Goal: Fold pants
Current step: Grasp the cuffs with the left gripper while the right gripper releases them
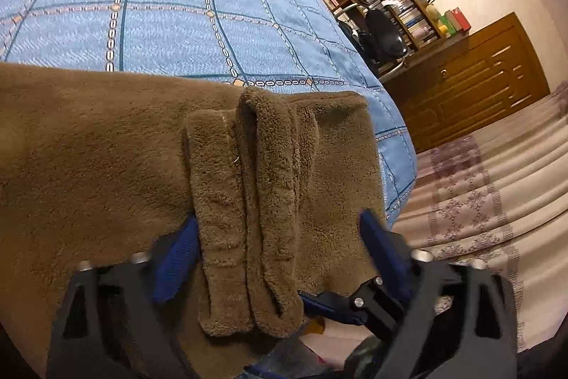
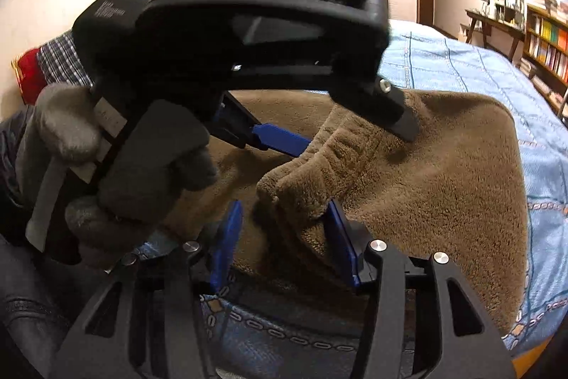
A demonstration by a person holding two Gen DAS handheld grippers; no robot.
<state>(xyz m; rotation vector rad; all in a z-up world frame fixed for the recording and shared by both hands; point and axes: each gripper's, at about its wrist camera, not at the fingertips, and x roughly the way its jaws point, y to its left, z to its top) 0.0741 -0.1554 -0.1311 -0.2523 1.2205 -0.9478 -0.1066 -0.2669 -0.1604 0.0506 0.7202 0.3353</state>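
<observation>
Lying near the bed (image 1: 198, 23) edge, pants (image 1: 88, 166) hems sit between both parted jaws, ungripped.

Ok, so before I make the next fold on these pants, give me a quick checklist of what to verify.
1. Pants lying on the bedspread: ok, spread over the blue cover.
2. Bunched edge between the left gripper fingers: ok.
3. Left gripper clamped on that edge: not ok, jaws apart, with a gap at one finger.
4. Right gripper clamped on the cloth: not ok, the edge sits between open jaws.
5. Clearance between the two grippers: cannot tell; in the right wrist view the left one sits close above.
</observation>
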